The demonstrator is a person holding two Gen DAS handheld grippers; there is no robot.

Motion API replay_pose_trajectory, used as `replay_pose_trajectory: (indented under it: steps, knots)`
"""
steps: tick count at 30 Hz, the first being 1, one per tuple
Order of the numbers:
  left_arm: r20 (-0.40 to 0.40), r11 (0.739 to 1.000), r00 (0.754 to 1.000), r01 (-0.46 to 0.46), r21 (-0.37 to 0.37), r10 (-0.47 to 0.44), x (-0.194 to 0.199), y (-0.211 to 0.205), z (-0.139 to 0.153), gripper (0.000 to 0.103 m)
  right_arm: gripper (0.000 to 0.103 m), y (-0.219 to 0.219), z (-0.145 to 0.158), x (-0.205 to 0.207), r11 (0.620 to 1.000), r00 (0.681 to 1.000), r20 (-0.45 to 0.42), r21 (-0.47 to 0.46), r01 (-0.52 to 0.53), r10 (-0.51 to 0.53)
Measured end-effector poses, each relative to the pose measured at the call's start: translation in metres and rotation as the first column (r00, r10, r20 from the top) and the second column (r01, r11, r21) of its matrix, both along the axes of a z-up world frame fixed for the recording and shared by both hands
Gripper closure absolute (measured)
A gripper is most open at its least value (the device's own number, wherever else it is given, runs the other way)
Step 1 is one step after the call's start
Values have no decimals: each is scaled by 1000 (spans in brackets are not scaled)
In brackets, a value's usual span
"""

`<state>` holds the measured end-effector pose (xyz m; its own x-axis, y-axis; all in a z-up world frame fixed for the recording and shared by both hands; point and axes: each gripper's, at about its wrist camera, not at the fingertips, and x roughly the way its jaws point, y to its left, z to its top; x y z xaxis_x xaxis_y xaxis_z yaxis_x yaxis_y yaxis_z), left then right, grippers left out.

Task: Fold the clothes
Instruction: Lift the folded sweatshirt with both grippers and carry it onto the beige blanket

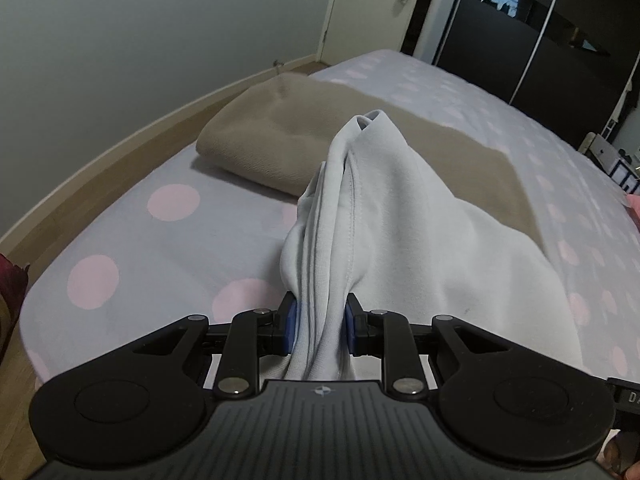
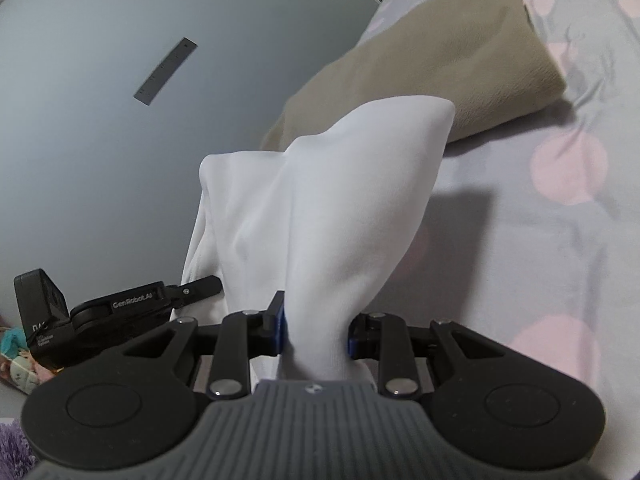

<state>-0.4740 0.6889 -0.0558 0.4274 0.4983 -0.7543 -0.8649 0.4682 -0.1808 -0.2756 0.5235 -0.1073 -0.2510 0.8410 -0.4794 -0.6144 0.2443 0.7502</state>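
A pale white garment (image 1: 380, 216) is bunched between the blue pads of my left gripper (image 1: 320, 320), which is shut on a gathered, seamed edge; the cloth rises ahead of the fingers and drapes to the right over the bed. In the right wrist view the same white garment (image 2: 332, 208) stands up in a fold out of my right gripper (image 2: 316, 328), also shut on it. The left gripper (image 2: 120, 304) shows at the left edge of that view, beside the cloth. A folded beige garment (image 1: 280, 140) lies on the bed behind, also seen as the beige garment (image 2: 460, 68).
The bed sheet (image 1: 160, 248) is pale lilac with pink dots, also seen as sheet (image 2: 540, 240). A wooden bed frame (image 1: 100, 168) and a grey wall run along the left. A dark wardrobe (image 1: 540, 40) and a door (image 1: 380, 4) stand beyond the bed.
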Motion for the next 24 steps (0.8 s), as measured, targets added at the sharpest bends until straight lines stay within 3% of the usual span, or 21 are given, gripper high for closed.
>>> replay_pose_trajectory:
  steps: [9,13,14,16,17,19,21,24]
  knots:
    - [-62,996,998,3,-94,-9,-19,48,-67,82,73,46,-37,1,997,999,22,-69,-23,25]
    - [-61,991,998,-3,-133,-5,-24,55,-88,79,68,58,-44,8,995,997,28,-77,-63,65]
    - [-59,990,998,-2,-138,-6,-25,56,-87,77,66,57,-45,12,994,998,12,-83,-66,67]
    - [-56,988,998,-1,-152,-8,-26,58,-83,75,42,56,-48,21,993,997,-19,-97,-72,70]
    - [-50,988,999,-3,-155,-5,-28,59,-79,74,37,55,-49,26,992,997,-34,-103,-74,70]
    - [-29,988,1000,-8,-152,4,-31,62,-70,71,32,49,-49,42,993,997,-51,-99,-64,59]
    - [9,991,1000,-22,-130,24,-33,66,-62,55,30,50,-51,57,994,997,-64,-96,-59,53]
    - [90,991,994,-44,-123,56,-31,78,-57,52,30,55,-54,76,995,997,-73,-88,-42,36]
